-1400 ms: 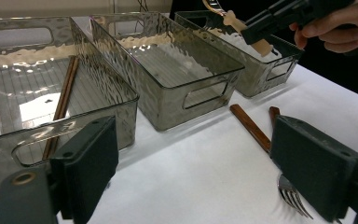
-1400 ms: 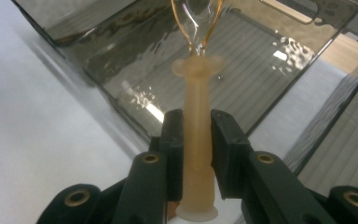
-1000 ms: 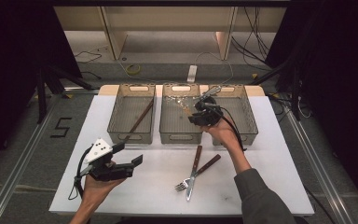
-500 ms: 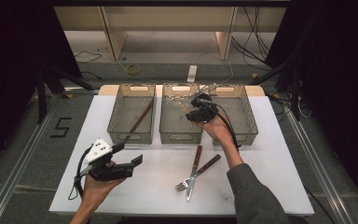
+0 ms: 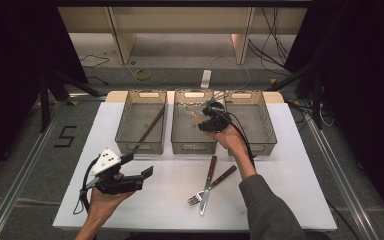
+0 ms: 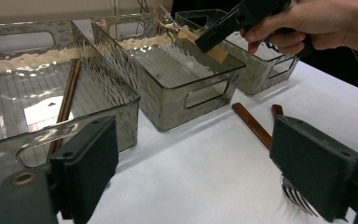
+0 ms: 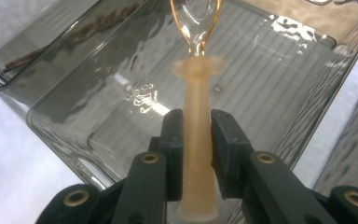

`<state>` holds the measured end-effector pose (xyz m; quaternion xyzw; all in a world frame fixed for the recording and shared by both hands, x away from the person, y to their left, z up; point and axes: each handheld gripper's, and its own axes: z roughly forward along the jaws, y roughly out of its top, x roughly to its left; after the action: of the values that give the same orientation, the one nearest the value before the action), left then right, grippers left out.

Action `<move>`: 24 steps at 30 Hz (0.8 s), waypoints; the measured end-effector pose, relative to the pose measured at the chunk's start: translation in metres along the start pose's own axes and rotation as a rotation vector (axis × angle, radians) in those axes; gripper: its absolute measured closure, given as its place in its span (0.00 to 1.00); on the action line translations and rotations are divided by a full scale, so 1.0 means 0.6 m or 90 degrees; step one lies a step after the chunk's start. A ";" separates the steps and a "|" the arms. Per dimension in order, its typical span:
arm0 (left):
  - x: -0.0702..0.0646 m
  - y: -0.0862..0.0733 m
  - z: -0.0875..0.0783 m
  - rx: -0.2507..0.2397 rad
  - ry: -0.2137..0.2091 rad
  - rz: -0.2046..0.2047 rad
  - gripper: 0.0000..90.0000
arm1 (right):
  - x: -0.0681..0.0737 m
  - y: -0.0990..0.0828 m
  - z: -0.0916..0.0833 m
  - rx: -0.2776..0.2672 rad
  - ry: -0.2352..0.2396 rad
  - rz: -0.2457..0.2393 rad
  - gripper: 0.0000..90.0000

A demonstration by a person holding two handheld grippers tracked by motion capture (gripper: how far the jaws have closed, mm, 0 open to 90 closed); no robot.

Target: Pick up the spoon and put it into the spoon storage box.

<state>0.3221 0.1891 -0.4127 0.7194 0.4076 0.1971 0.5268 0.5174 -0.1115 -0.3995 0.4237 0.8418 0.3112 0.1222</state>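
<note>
The right gripper (image 7: 197, 126) clamps a whisk (image 7: 196, 140) over the middle bin (image 5: 180, 136). The left gripper (image 5: 139, 166) hovers, jaws apart, holding nothing.

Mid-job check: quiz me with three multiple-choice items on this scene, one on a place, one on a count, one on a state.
1. Over which bin does the right claw hold the spoon?
A. left bin
B. middle bin
C. right bin

2. How many clear bins stand on the table?
A. two
B. three
C. four

3. How does the left claw stand?
A. open with nothing in it
B. shut on the fork
C. shut on a knife

Answers: 1 B, the right gripper view looks down the spoon into the middle bin. 2 B, the high view shows three in a row. 3 A, its pads stand apart over bare table.
</note>
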 end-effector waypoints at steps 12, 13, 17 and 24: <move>0.000 0.000 0.000 -0.001 -0.003 -0.001 0.17 | 0.008 -0.001 0.009 0.000 0.035 0.016 0.66; 0.000 0.000 0.000 0.000 -0.003 -0.001 0.17 | 0.010 -0.001 0.007 -0.002 0.037 0.012 0.64; 0.000 0.000 0.000 -0.001 -0.003 -0.002 0.17 | 0.021 -0.006 -0.005 -0.008 0.048 -0.008 0.58; 0.001 0.000 0.000 -0.001 -0.003 -0.002 0.17 | 0.040 -0.020 -0.028 -0.026 0.085 -0.046 0.48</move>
<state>0.3224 0.1893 -0.4128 0.7188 0.4073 0.1949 0.5286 0.4872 -0.1051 -0.3922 0.3686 0.8565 0.3511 0.0851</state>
